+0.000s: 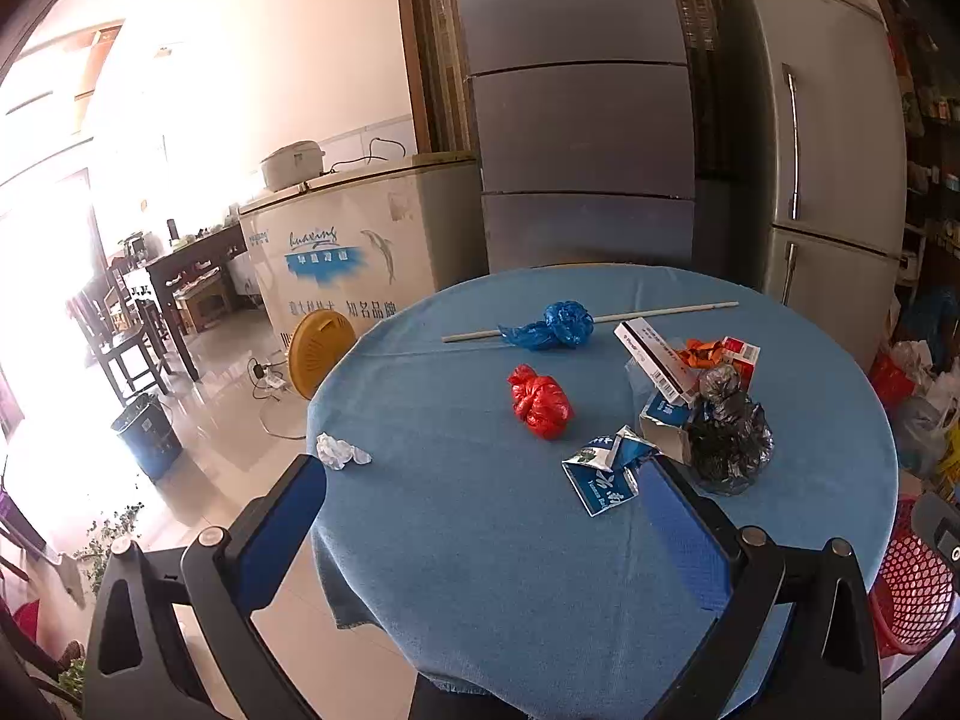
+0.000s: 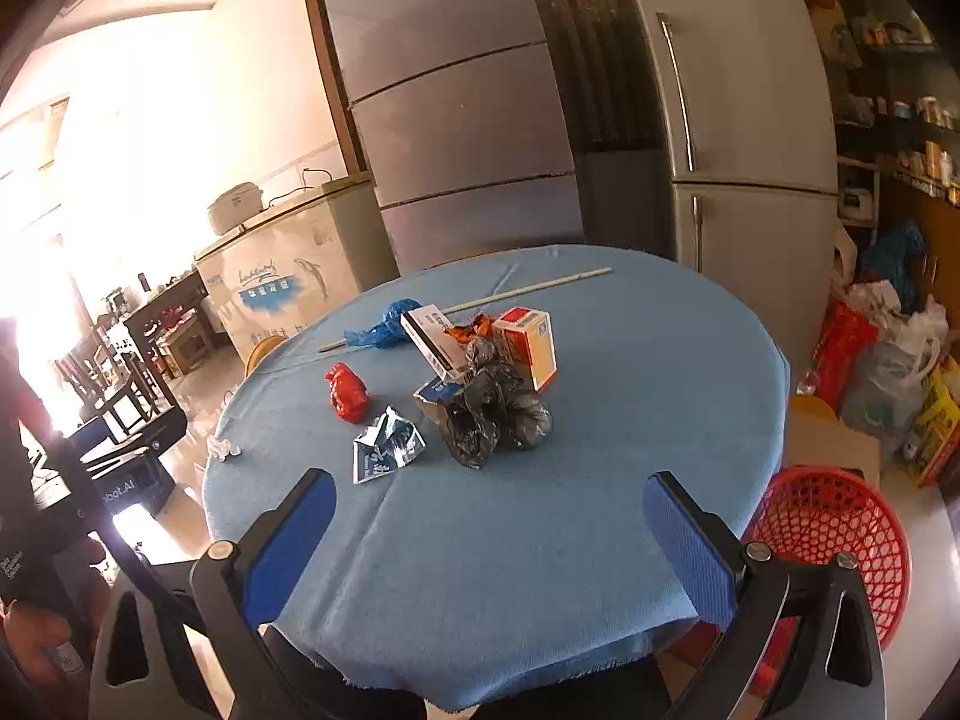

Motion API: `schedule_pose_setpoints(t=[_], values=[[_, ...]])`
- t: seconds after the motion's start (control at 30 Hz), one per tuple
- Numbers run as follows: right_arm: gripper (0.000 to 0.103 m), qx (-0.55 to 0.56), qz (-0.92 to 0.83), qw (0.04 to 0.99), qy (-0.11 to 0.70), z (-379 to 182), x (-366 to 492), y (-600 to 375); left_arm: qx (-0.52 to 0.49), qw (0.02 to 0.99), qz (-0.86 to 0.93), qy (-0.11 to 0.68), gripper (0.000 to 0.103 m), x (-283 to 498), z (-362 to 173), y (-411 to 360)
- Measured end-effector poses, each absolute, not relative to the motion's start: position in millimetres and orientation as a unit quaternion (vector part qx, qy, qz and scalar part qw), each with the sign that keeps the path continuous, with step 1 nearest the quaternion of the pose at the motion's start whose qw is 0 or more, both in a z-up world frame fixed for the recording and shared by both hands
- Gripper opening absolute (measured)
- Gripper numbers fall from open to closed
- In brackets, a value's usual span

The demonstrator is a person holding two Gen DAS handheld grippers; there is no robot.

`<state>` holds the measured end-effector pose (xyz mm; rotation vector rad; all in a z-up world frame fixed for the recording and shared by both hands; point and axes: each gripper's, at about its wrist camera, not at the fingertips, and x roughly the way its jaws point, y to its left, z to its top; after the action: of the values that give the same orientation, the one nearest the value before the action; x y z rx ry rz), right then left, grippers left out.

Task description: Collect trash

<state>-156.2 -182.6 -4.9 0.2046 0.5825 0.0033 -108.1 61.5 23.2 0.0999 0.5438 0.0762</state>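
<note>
Both claws hang wide open and empty over the near edge of the blue-clothed counter (image 2: 600, 420): left claw (image 1: 483, 483), right claw (image 2: 489, 501). Trash sits untouched mid-counter: foil wrapper (image 2: 387, 445), black bag (image 2: 495, 414), cartons (image 2: 528, 345), red bag (image 1: 539, 402), blue bag on a rod (image 1: 555, 326), white tissue (image 1: 339, 452) at the left edge. Red basket (image 2: 840, 534) stands on the floor, right of the counter. Judged: first pick pending; nearest target is the wrapper, needing a low, flat pinch.

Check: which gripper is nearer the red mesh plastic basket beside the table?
Right. The right gripper hovers open over the table edge beside the red mesh plastic basket; the left gripper, also open, sits farther left.
</note>
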Motion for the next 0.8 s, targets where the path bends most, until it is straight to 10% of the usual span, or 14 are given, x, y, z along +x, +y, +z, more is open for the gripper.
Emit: schedule_pose_setpoints(t=[0.8], values=[[0.103, 0.065, -0.018, 0.95, 0.305, 2, -110, -188, 0.057, 0.956, 0.05, 0.284, 0.103, -100, 13, 65]])
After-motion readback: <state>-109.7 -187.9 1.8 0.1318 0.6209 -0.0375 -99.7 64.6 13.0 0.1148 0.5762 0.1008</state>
